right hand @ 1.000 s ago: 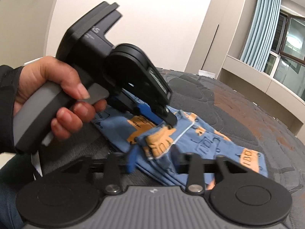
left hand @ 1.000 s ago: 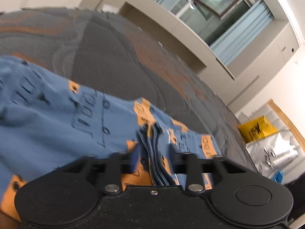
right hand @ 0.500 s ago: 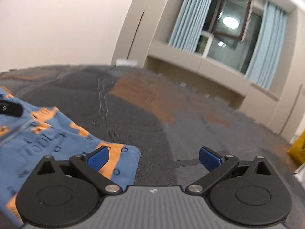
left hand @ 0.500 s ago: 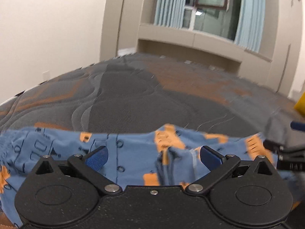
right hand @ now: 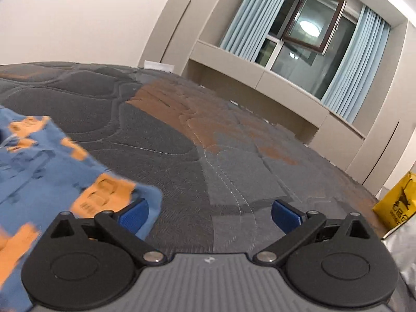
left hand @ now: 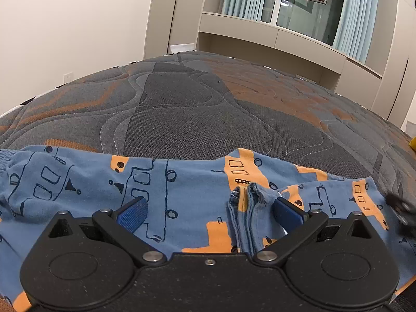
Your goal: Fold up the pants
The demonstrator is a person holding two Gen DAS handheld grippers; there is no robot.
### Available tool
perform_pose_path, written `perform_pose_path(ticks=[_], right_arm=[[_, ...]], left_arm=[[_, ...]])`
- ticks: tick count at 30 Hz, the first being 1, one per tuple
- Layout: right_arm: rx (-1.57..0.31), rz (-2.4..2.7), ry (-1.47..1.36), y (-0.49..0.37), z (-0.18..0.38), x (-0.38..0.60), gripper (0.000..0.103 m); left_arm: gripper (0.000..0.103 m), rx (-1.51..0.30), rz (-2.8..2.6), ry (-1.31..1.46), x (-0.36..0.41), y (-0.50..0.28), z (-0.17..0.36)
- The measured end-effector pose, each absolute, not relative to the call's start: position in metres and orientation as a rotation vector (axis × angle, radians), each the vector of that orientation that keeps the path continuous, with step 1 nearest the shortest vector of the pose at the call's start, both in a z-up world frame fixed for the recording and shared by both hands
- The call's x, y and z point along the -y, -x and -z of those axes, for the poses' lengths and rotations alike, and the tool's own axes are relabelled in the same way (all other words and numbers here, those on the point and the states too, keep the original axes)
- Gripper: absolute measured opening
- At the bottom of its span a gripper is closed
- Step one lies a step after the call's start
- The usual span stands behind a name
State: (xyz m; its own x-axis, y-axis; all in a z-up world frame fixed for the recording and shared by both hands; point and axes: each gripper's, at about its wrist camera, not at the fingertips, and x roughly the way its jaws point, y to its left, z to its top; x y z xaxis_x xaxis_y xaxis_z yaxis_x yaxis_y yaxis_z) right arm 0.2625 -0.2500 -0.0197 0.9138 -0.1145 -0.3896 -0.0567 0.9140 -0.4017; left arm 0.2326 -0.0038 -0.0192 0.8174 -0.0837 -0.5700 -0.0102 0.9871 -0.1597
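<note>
Blue pyjama pants (left hand: 182, 189) w/ orange truck print lie across the near edge of the quilted mattress (left hand: 197, 109), waistband end twd the left, folded into a long band. L gripper (left hand: 209, 215) is over the pants, jaws spread wide, holding nothing; a bunched stack of hem edges (left hand: 248, 208) stands up just beside its right-hand pad (left hand: 287, 212), maybe touching it. R gripper (right hand: 209, 214) is spread wide too, empty, over bare mattress at the pants' right end; its left-hand pad (right hand: 134, 217) sits just at the cloth corner.

Progress, as I judge it: at least one fold looks done, since several layers show at the hems and both tools are off the cloth. Left to do: prob flatten that raised bunch and maybe one more fold to shorten the band.

Hard to tell: near part of the pants is hidden under both gripper bodies, so overall shape and neatness unclear. Right wrist view is motion-blurred; print and edge smear. A dark blurred shape at the right edge of the left wrist view is prob the other gripper. Yellow bag (right hand: 397, 202) past the bed's right edge is cut off.
</note>
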Motion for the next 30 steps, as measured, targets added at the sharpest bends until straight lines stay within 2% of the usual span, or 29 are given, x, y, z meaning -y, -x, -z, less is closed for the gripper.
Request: perform_pose_path(ticks=[6,12,18,30], right_arm=[[-0.460,0.083,0.399,-0.201,0.028,0.251,0.103],[-0.470,0.116,0.382,-0.198,0.033,0.254,0.103],[-0.426,0.090,0.308,-0.168,0.021,0.253,0.103],[-0.505,0.054,0.222,-0.170,0.031,0.260,0.103]], left_arm=[[0.103,-0.615,0.039,0.156,0.007,-0.238,0.019],[0.102,-0.618,0.036,0.165,0.007,-0.235,0.016],[0.102,-0.582,0.083,0.172,0.009,-0.200,0.003],[0.103,-0.628,0.077,0.124,0.014,-0.192,0.019]])
